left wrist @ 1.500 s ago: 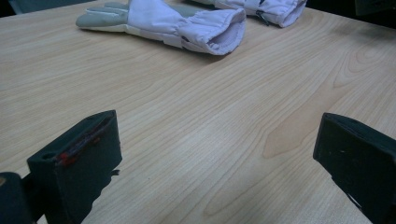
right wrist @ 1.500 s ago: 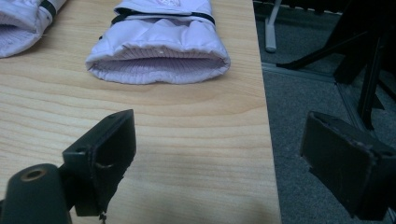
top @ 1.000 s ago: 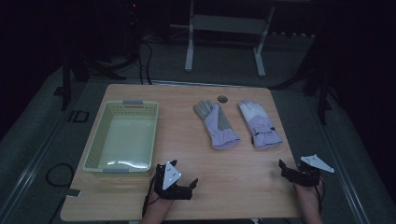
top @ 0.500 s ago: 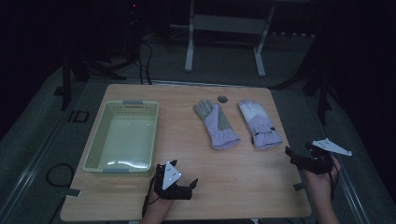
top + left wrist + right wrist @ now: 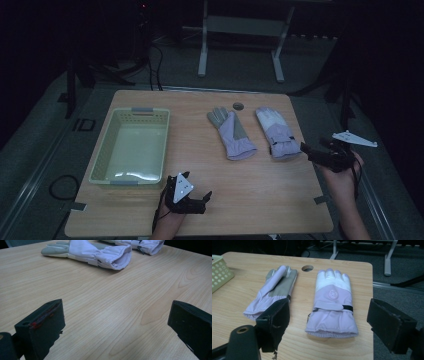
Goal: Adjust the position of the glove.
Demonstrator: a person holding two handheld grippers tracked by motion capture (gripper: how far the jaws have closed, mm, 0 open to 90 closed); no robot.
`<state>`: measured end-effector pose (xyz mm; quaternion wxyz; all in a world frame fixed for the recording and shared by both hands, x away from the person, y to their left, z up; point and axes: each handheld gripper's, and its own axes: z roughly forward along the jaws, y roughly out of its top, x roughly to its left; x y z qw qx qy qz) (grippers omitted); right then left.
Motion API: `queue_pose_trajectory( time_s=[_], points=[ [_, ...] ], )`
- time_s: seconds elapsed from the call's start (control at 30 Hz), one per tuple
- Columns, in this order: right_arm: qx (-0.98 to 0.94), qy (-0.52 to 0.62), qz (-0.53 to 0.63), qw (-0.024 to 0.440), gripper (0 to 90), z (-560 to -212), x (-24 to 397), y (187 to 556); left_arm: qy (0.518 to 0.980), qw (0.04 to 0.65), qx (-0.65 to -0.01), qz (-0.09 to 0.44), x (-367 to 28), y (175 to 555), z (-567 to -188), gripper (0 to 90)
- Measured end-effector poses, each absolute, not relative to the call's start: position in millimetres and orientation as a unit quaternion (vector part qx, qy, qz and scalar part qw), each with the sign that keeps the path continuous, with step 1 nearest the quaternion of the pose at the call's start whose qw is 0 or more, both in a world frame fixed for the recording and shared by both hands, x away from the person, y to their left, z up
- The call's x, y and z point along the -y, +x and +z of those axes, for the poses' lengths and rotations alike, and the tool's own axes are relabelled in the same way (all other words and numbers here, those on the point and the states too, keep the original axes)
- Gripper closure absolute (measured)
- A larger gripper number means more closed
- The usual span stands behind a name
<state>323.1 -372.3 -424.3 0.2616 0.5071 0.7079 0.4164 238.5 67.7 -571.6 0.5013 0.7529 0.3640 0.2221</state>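
Just off the right edge of the pale wooden desk, in the high view, the right tongs hung in the air with their tips pointing at the cuff of the lilac padded winter glove with the white fingers, close to it but apart. Beyond that glove, on the side away from the right tongs, lay the second lilac glove with the grey palm turned up. The left tongs sat low over the near edge of the desk, well apart from both gloves, with the pale green slotted plastic basket just beside them to their left.

Along the left tongs in the left gripper view, the jaws stood wide apart with bare wood between them; the grey-palmed glove lay far ahead.

Ahead of the right tongs in the right gripper view, the white-fingered glove lay flat on the desk, its cuff framed between the widely spread jaws, which gripped nothing and had just been closing a little.
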Motion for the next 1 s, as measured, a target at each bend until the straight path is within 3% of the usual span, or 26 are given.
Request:
queue_pose_trajectory(
  time_s=[0.27,0.67,1.0],
  points=[
    [-0.729,0.477,0.421,0.251,11.0,-411.6,347.9,332.6,0.753,0.502,-0.363,0.221,-68.0,238.6,-571.6,1.1],
    [-0.753,0.435,0.426,0.25,27.8,-401.0,308.4,359.3,0.753,0.504,-0.363,0.218,-68.3,238.7,-571.6,1.1],
    [-0.779,0.4,0.423,0.232,30.5,-400.7,267.6,384.7,0.753,0.505,-0.362,0.218,-68.3,238.7,-571.7,1.1]
  ],
)
